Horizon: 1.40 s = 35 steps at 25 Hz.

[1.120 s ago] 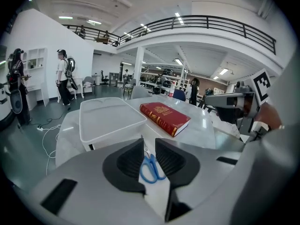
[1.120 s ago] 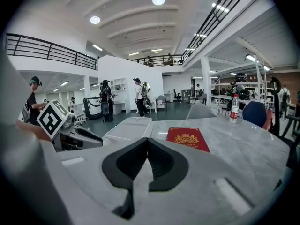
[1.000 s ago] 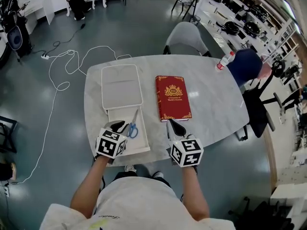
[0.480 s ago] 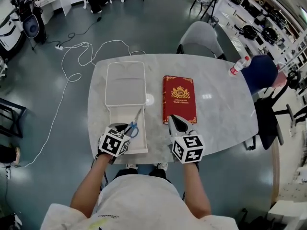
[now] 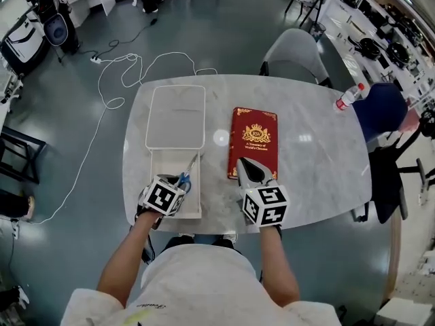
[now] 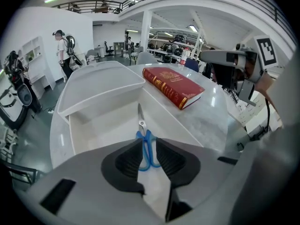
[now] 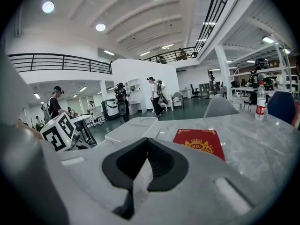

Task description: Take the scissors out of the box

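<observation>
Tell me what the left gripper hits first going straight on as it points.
Most likely the scissors' blue handles in the white box: they show in the gap between the left gripper's parted jaws, though depth is unclear.

Lab hall (mezzanine (image 7: 61,57), equipment shelves (image 5: 382,41))

Scissors (image 5: 188,174): blue plastic handles, bare steel blades, shut. They lie flat on the floor of the box (image 5: 155,182), toward its right wall, with the handles at the person's end and the tips pointing away, angled slightly right. Still inside.
Box: white, shallow, rectangular, open on top, with nothing else visible in it. Sits at the near-left edge of the table (image 5: 306,161). The white lid (image 5: 175,116) is off the opening, just beyond the far edge.
</observation>
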Tool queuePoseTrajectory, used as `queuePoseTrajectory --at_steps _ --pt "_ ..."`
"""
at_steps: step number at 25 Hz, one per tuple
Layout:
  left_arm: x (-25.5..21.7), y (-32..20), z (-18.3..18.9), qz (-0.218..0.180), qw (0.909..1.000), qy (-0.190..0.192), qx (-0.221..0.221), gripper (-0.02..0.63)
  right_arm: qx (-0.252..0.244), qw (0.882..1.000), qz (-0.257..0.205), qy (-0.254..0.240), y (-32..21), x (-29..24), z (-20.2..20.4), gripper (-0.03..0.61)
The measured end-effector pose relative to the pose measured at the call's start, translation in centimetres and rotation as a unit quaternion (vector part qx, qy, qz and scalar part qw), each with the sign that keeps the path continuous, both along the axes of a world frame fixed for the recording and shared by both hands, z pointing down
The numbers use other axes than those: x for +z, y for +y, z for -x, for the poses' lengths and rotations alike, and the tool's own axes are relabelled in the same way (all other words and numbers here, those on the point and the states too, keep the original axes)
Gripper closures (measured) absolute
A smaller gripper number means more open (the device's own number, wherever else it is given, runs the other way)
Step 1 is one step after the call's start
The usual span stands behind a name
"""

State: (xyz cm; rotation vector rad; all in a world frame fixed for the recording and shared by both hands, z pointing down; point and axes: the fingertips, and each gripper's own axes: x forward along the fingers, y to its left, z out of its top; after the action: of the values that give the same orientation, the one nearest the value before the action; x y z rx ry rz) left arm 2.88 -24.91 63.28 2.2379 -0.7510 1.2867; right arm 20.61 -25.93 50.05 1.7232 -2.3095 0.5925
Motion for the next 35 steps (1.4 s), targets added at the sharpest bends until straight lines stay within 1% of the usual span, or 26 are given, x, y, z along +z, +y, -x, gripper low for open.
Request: queuePoseTrajectory --at_steps 8,16,18,21,24,27,30,35 --pt "2.2 0.1 -0.1 0.025 0.9988 -0.037 -0.021 0.531 -0.018 1.000 0.002 -0.004 -1.1 0.5 -1.7 0.574" --pt "3.0 -0.4 -0.4 0.028 0.9976 -0.058 -0.026 0.515 -0.028 1.000 0.003 -0.003 -1.9 0.5 -2.9 0.572" --pt "3.1 -0.7 -0.6 0.020 0.9978 -0.059 -0.021 0.515 -0.031 1.000 0.003 -0.002 -2.1 0.6 -3.1 0.574" --pt "3.2 -0.8 -0.4 0.026 0.9972 -0.062 -0.032 0.515 -0.032 0.999 0.005 -0.002 -2.2 0.8 -3.4 0.574" --pt "3.1 -1.0 -0.3 0.024 0.9974 -0.055 -0.038 0.509 -0.033 0.999 0.008 -0.002 -2.4 1.0 -3.5 0.574" --pt "3.6 -0.8 0.0 0.031 0.9968 -0.055 -0.050 0.511 -0.035 0.999 0.012 -0.001 -2.4 1.3 -3.3 0.574" --pt "3.7 -0.8 0.1 0.035 0.9962 -0.061 -0.051 0.512 -0.039 0.999 0.014 -0.002 -2.5 1.5 -2.8 0.572" --pt "3.6 -0.9 0.2 0.044 0.9961 -0.051 -0.057 0.526 -0.043 0.999 0.011 -0.006 -2.4 1.1 -1.9 0.574"
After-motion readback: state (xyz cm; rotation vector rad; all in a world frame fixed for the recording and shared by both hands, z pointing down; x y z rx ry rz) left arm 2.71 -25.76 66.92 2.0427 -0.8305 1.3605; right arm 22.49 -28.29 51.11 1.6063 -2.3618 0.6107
